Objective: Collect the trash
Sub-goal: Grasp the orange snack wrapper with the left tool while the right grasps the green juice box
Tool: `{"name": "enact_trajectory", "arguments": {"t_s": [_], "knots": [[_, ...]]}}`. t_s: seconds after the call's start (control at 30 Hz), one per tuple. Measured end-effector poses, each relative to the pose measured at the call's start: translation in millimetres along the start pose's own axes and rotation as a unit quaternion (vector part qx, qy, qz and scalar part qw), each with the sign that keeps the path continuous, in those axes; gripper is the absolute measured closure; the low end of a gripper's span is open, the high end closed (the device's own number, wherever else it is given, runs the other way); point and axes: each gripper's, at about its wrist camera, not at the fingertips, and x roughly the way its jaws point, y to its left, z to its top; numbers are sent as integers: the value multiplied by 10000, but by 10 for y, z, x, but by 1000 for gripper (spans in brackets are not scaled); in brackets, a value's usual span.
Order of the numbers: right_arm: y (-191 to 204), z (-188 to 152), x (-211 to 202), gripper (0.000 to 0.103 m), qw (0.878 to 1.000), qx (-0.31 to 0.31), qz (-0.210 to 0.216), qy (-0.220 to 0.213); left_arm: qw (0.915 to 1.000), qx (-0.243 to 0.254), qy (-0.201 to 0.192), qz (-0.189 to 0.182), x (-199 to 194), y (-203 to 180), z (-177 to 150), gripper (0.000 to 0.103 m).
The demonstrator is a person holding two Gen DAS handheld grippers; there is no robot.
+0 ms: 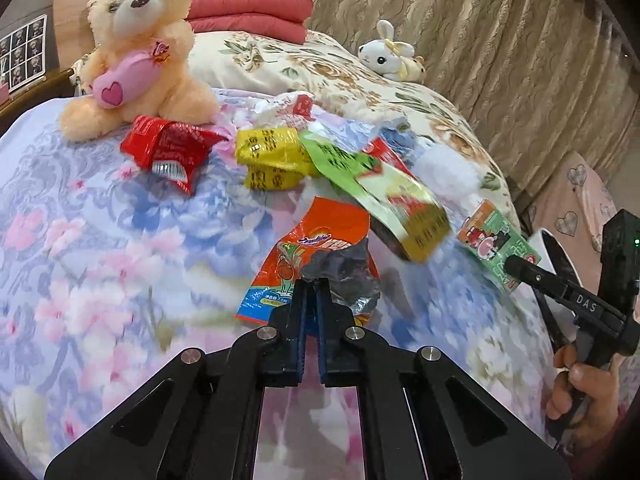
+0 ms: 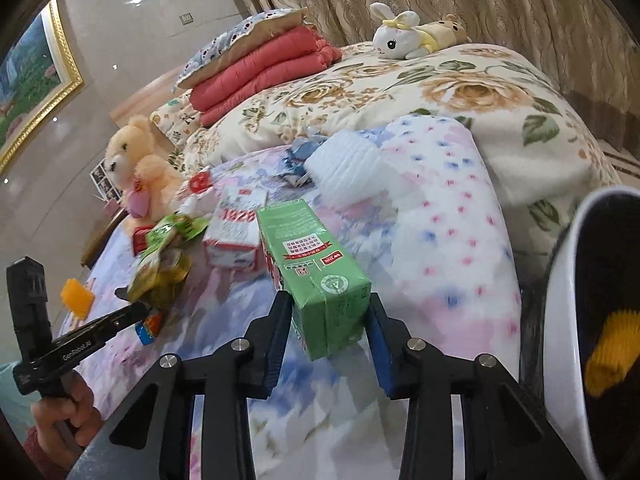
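On the flowered bedspread (image 1: 100,240), my left gripper (image 1: 312,285) is shut on the crumpled lower edge of an orange snack wrapper (image 1: 320,236). In the right wrist view the same left gripper (image 2: 138,309) shows at the lower left, held by a hand. My right gripper (image 2: 329,299) is shut on a green drink carton (image 2: 316,256), with its blue pads pressing both sides. The carton (image 1: 494,246) and the right gripper (image 1: 514,266) also appear at the right of the left wrist view.
More trash lies ahead: a red wrapper (image 1: 168,148), a yellow wrapper (image 1: 272,156), a green-yellow packet (image 1: 384,196), white foam (image 2: 348,168) and a red-white carton (image 2: 234,232). A white bin (image 2: 564,280) with a dark liner stands right. A teddy bear (image 1: 136,52) sits far left.
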Motion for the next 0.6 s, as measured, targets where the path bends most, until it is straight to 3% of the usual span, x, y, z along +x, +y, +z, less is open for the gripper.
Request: {"name": "enact_trajectory", "arguments": {"t_s": [0.23, 0.27, 0.33, 0.4, 0.47, 0.5, 0.53, 0.6], "knots": [[90, -227, -81, 62, 9999, -85, -35, 135, 9996, 88, 113, -233, -242, -134, -277, 100], [92, -221, -58, 59, 9998, -72, -30, 171, 9995, 120, 128, -246, -263, -167, -302, 100], [104, -173, 9, 40, 9998, -53, -20, 191, 9993, 190, 148, -275, -302, -226, -345, 100], [143, -147, 57, 34, 9997, -180, -103, 153, 9991, 243, 161, -300, -326, -280, -377, 100], [173, -138, 116, 36, 9992, -289, -142, 216, 9988, 297, 179, -335, -346, -338, -399, 100], [182, -136, 142, 44, 9990, -320, -141, 269, 9987, 315, 186, -355, -351, -358, -404, 100], [185, -141, 144, 60, 9989, -337, -162, 284, 9985, 346, 193, -376, -356, -392, -408, 100], [186, -164, 97, 64, 9990, -335, -179, 239, 9981, 405, 198, -415, -356, -451, -411, 100]]}}
